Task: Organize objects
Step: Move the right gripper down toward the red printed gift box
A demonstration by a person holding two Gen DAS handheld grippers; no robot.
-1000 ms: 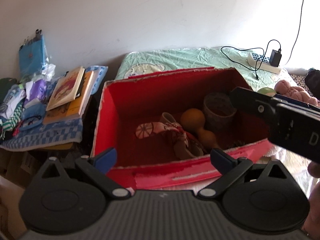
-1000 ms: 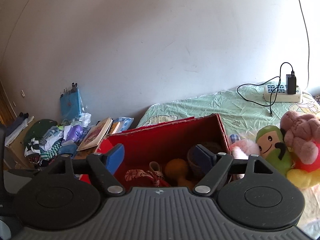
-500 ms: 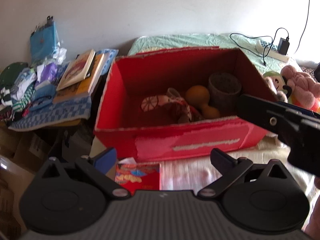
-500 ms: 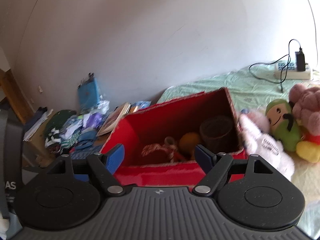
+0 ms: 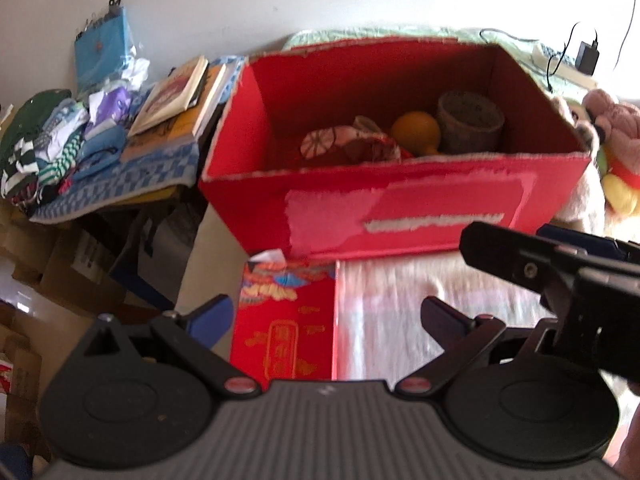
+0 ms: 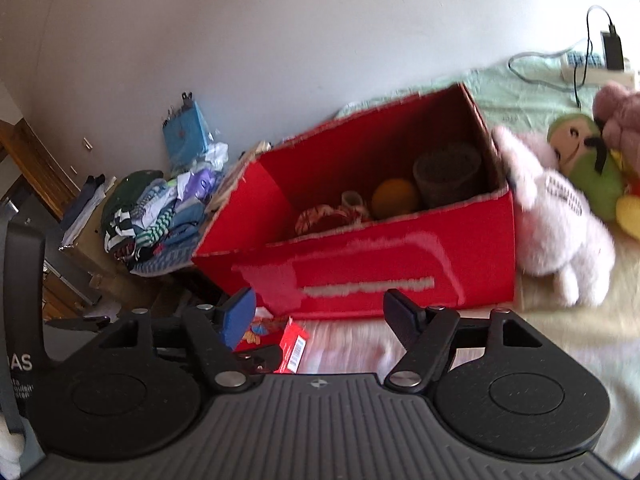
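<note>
Both grippers, left (image 5: 326, 316) and right (image 6: 320, 312), hang open-jawed and empty short of the box (image 5: 400, 208), probably eyeing the packet (image 5: 286, 328).

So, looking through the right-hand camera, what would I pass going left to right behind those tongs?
Pile of clothes → red box → pale pink plush toy → green plush toy.

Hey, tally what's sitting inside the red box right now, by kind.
Inside the red cardboard box:
Orange gourd-shaped toy: 1
Dark grey woven cup: 1
Red-and-white patterned cloth bundle: 1
Total: 3 visible; anything beneath is hidden.
</note>
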